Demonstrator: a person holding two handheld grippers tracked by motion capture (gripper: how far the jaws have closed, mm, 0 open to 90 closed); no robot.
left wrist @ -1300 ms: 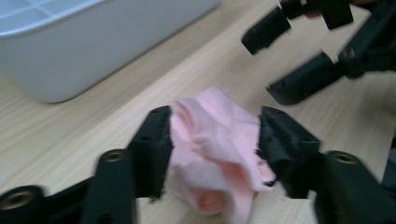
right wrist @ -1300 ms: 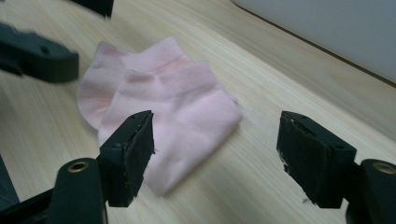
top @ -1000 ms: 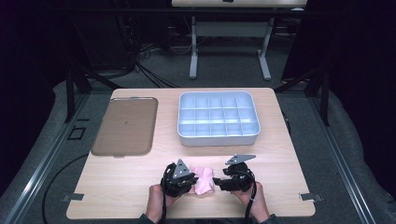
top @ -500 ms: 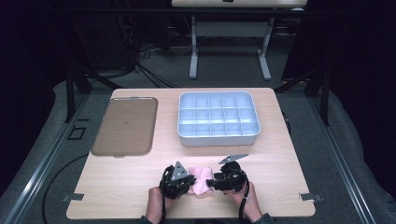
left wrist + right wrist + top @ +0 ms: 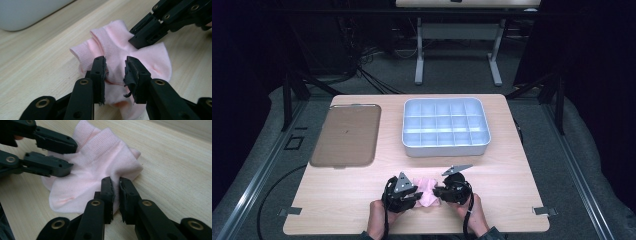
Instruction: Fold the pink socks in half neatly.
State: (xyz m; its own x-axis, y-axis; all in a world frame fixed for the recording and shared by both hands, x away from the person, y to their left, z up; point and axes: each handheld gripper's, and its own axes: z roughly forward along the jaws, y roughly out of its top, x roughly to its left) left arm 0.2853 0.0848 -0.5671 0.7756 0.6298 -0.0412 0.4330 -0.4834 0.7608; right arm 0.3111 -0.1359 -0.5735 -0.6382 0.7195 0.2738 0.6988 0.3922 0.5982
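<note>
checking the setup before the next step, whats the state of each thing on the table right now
pink sock: crumpled on the table, between both grippers
left hand-held gripper: jaws have just been opening, sock fabric between them
right hand-held gripper: jaws just closed, pinching a sock fold
compartment tray: empty, upright
brown tray: flat, empty
</note>
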